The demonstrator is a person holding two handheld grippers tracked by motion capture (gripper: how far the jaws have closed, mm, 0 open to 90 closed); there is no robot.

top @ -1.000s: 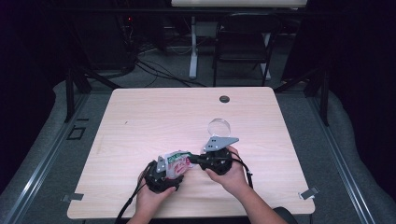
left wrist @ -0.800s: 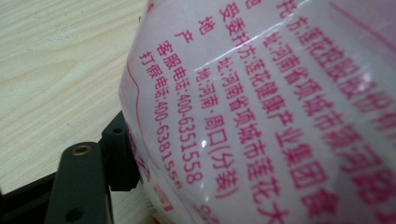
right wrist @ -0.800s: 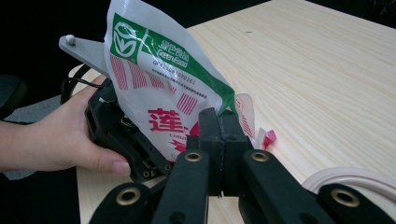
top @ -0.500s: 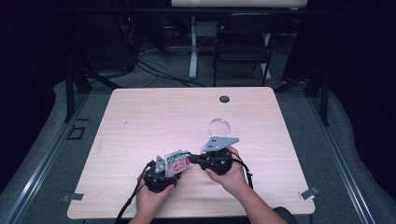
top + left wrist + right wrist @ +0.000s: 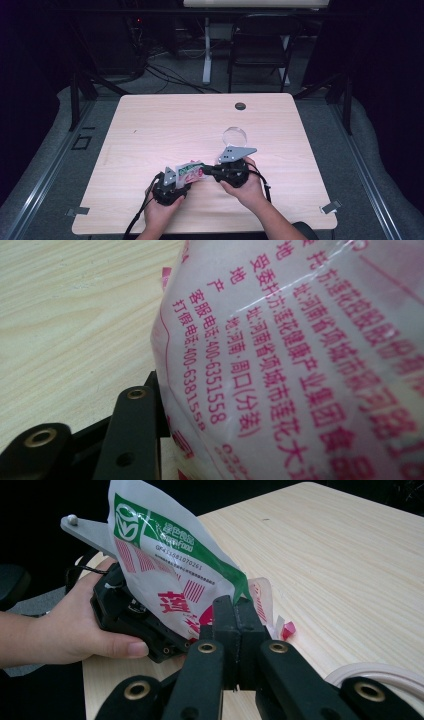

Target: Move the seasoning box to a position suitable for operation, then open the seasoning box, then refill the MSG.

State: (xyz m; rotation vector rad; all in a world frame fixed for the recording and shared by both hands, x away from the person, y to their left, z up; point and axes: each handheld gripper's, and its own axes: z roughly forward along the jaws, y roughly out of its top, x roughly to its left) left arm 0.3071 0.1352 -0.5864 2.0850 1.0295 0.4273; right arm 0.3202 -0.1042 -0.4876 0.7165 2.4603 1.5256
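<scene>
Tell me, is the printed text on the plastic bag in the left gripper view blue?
No, the characters and digits printed on the plastic bag are red-pink on a whitish translucent film.

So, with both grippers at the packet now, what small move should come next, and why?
Probably finish closing the left gripper on the packet. The right gripper is already shut on its edge and holds it above the table. The left jaws have just been closing with the packet between them, but whether they press on it yet cannot be told, so a pull now might slip.
</scene>
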